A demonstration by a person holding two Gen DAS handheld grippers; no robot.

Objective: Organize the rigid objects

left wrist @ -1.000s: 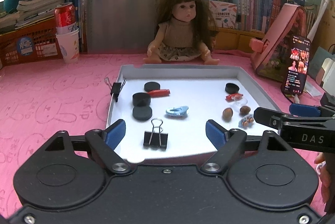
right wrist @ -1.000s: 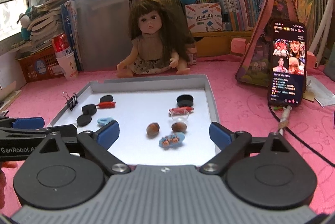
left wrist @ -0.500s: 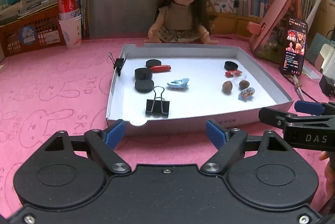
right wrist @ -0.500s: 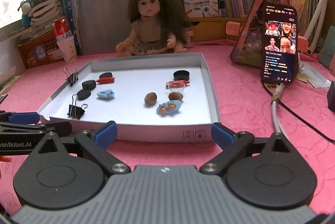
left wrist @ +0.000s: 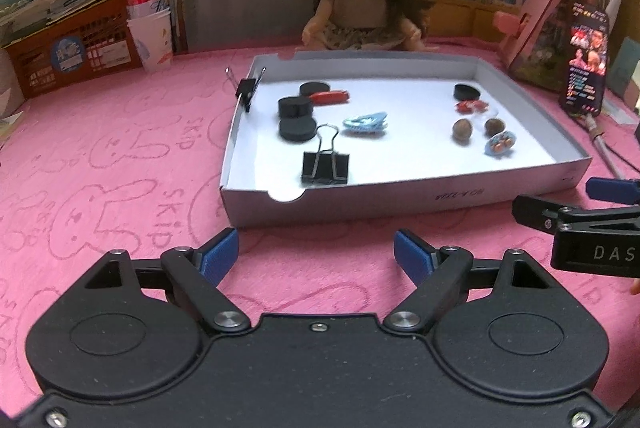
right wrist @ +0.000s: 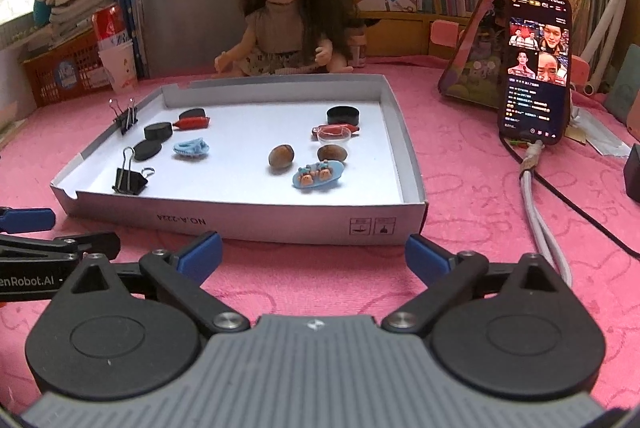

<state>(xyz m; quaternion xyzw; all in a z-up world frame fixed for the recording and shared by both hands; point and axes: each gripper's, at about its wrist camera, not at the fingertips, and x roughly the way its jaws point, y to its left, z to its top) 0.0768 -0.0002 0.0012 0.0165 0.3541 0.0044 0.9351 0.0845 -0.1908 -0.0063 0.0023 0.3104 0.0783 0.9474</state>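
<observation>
Left wrist view: left gripper (left wrist: pixel 316 254) hangs with jaws apart and empty, short of the tray (left wrist: pixel 400 202). Dead ahead, just inside the near wall, stands the binder clip (left wrist: pixel 325 166), handles pointing away. Right gripper (right wrist: pixel 314 254), also spread and empty, sits farther from it.

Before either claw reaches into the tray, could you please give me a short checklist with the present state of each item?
1. Left claw open and empty: ok.
2. Right claw open and empty: ok.
3. Both claws short of the tray, over the pink cloth: ok.
4. Binder clip near the front wall stands free of other items: ok.
5. Second binder clip off the tray rim: not ok, clipped on the left wall.
6. Two nuts apart: ok.
</observation>
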